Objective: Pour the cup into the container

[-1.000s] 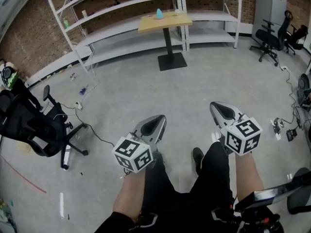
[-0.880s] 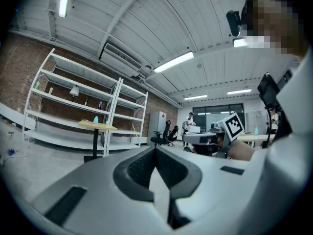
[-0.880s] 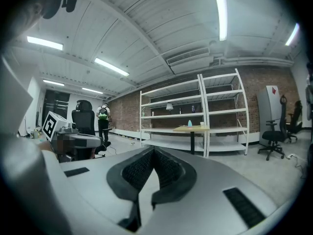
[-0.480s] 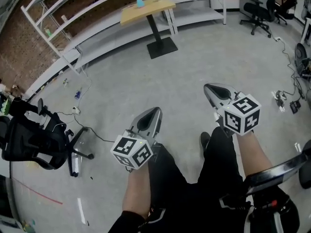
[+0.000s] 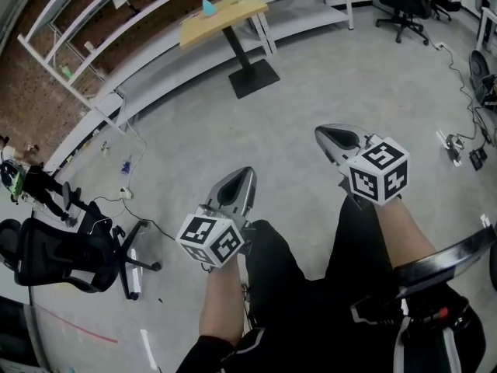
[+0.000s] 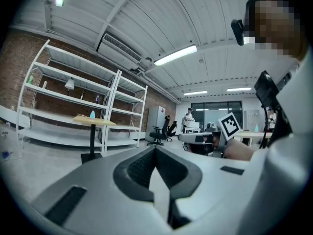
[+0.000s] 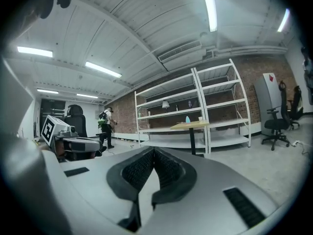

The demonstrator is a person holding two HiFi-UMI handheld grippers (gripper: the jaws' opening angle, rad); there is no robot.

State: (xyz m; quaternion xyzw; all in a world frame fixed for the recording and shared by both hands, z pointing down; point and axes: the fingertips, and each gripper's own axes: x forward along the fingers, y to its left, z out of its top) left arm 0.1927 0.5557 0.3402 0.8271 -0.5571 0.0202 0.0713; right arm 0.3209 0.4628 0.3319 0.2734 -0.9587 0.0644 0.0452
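From where I stand, the job is just getting across the wide floor to the wooden table in front of the long shelves, well away from both grippers. My guess is that the step goes best by walking up square to the table and stopping close before opening anything. The only likely cup is a small teal thing on the tabletop, with a pale thing just beside it; both are too small to say which is cup and which is container.

Both forearms are held out at waist height, side by side and apart, pointing forward and nearly level. The left gripper has its jaws pressed together on nothing, and the right gripper is likewise closed and empty.
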